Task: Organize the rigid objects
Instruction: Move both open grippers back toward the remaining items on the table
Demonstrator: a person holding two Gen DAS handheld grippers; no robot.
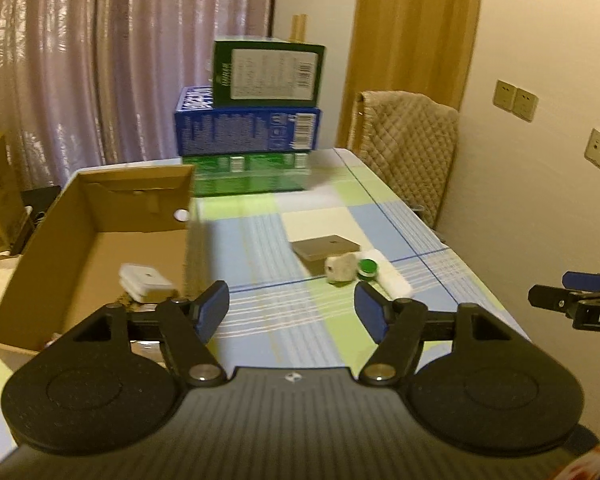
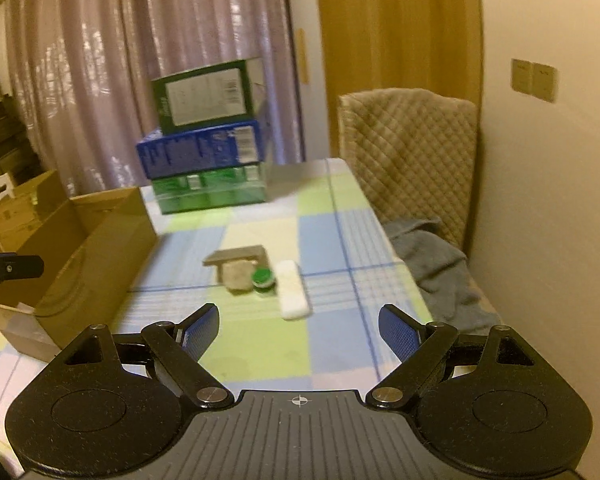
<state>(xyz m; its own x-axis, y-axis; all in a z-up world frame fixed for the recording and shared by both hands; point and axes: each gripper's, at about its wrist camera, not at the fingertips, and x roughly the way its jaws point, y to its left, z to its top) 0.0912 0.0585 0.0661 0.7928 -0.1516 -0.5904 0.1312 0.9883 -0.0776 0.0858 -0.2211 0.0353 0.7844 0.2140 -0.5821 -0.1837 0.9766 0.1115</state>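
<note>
Checked surface (image 1: 260, 236) spreads ahead of both grippers. Stacked cartons (image 1: 248, 136) at its far end, straight beyond the fingers. Open cardboard box (image 1: 96, 236) left of the left gripper (image 1: 292, 312), a white case (image 1: 148, 282) inside, just past the left fingertip. Left fingers wide, holding nothing. Right gripper (image 2: 298, 330) likewise spread and empty. Ahead between its fingers, a tight cluster: flat grey box (image 2: 240, 256), white bar (image 2: 293, 290), beige lump (image 2: 238, 276), green-lidded jar (image 2: 263, 278).
</note>
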